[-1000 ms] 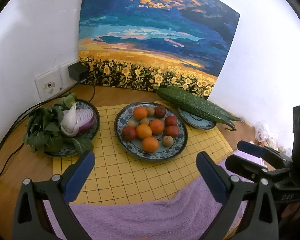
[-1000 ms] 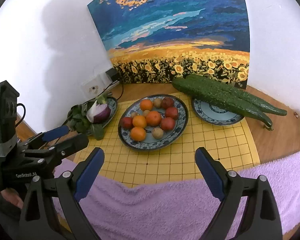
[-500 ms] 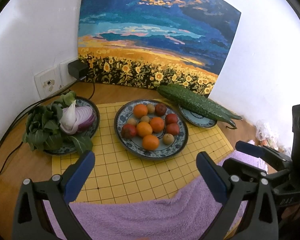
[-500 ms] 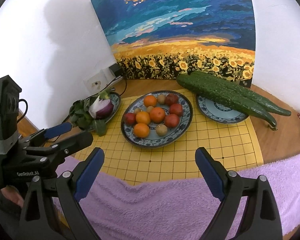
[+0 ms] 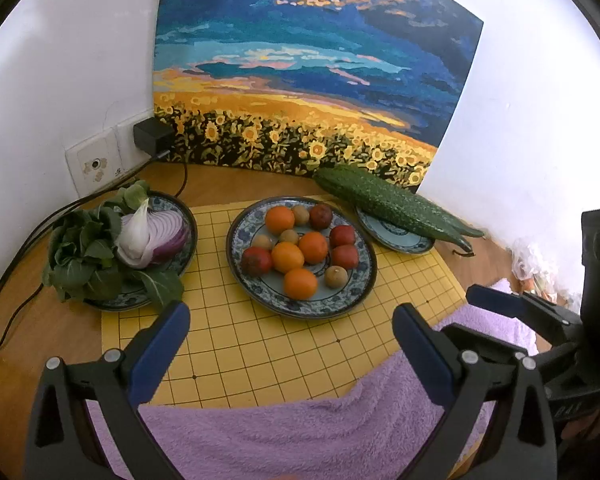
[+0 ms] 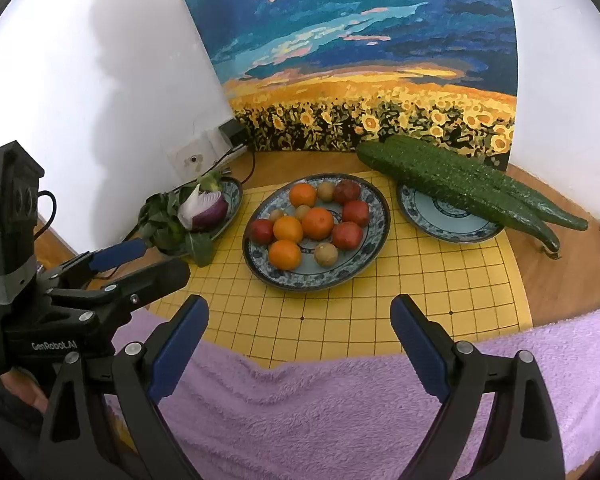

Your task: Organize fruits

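Overall, left gripper (image 5: 290, 350) and right gripper (image 6: 300, 342) both stood spread and empty above the towel (image 6: 340, 408), short of the fruit plate (image 6: 374, 240).

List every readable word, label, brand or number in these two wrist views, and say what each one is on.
"GenRobot.AI": white lettering on the side of the left gripper, seen in the right wrist view.
Pale characters on the right gripper, at the lower right of the left wrist view: too blurred to read.
Wall socket plate: only small symbols, no legible text.
Nothing readable on the painting, plates or mat.
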Motion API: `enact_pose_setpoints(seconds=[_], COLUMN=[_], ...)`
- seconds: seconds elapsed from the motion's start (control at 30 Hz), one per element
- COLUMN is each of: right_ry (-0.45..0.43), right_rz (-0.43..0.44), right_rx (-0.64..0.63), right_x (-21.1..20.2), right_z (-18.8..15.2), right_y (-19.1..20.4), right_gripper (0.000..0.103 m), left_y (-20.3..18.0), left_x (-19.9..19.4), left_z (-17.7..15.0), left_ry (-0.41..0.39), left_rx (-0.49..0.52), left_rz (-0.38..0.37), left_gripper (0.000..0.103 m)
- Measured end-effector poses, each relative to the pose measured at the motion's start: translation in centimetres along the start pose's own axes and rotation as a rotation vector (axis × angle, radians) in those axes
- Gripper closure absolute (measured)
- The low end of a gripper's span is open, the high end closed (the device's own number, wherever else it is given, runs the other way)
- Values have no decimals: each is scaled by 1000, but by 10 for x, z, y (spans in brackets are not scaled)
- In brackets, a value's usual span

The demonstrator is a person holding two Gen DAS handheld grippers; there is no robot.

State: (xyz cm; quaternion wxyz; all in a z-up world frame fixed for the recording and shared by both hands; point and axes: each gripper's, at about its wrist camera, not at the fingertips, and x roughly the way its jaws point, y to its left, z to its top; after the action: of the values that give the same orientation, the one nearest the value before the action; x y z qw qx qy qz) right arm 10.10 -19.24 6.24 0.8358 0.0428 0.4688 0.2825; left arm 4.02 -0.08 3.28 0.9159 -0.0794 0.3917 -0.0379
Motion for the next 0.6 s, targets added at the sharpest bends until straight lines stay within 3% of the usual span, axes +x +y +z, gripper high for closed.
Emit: enact_pose_setpoints(seconds=[0.6], right_ry=[7], right_rz=[1], right_rx=[6], right_x=[3], right_z=[-2], right_y=[0], right_gripper=[9], left_y=[0], left_x=[2], left_z=[0], left_ry=[10], left_rx=[8], left_rz=[-7], left_gripper=[0])
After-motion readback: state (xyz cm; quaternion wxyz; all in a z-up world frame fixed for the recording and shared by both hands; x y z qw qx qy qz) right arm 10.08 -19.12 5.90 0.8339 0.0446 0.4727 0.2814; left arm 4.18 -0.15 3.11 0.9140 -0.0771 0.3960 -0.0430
